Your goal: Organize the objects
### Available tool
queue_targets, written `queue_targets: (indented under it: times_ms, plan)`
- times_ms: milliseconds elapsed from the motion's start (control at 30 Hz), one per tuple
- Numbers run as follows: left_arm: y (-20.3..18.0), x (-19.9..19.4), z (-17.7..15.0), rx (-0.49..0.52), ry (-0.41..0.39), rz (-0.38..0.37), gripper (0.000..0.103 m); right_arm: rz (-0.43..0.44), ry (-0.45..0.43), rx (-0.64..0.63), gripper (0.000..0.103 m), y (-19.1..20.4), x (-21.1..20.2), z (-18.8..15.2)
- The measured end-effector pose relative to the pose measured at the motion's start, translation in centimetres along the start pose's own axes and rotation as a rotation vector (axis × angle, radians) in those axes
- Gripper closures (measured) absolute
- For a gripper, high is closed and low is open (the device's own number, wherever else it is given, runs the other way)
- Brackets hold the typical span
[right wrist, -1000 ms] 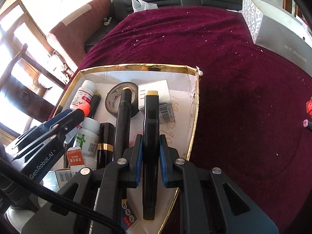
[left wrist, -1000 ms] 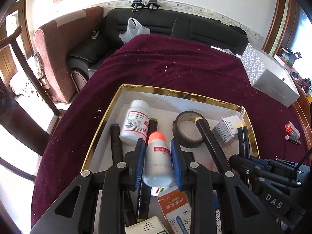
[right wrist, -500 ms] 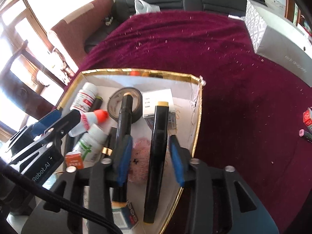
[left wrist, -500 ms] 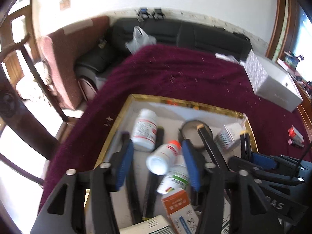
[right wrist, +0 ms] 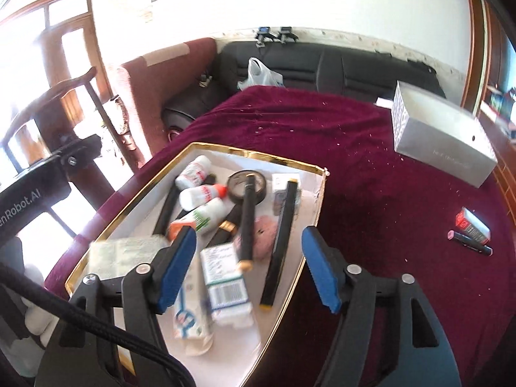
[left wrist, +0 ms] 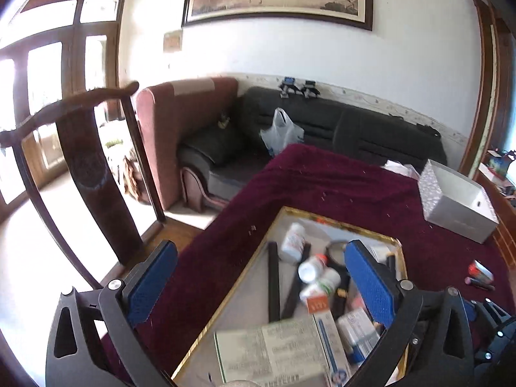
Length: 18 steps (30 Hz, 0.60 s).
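A gold-rimmed white tray on the maroon tablecloth holds white bottles, black pens, a tape roll and small boxes. The orange-capped white bottle lies on the other bottles; it also shows in the left wrist view. The black marker lies along the tray's right side. My left gripper is open and empty, raised above the tray's left edge. My right gripper is open and empty, raised above the tray's near end.
A silver box stands on the cloth at the back right. A red-and-black pack and a pink-tipped tube lie on the cloth to the right. A wooden chair stands left of the table, a black sofa behind.
My left gripper opened and dropped the orange-capped bottle into the tray. My right gripper opened and released the black marker. Both grippers rose and pulled back from the tray.
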<state>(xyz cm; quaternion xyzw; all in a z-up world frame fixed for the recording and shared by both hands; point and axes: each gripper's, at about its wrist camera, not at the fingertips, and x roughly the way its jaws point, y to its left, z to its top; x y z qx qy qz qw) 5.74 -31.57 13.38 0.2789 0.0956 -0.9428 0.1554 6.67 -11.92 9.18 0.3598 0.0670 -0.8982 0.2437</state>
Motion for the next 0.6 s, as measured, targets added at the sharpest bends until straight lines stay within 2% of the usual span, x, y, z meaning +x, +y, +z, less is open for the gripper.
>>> queue_targets:
  times_ms: [267, 533, 600]
  plan:
    - [1.1, -3.1, -3.2, -0.004, 0.038, 0.040, 0.001, -0.001, 0.008, -0.048, 0.034, 1.7, -1.5, -3.2]
    - [0.0, -6.2, -5.4, 0.052, 0.015, 0.102, 0.001, -0.024, 0.003, -0.050, 0.034, 2.6, -2.4, -4.4]
    - [-0.1, -6.6, -5.7, 0.059, 0.004, 0.125, 0.001, -0.044, -0.009, -0.060, 0.029, 2.8, -2.8, -4.4]
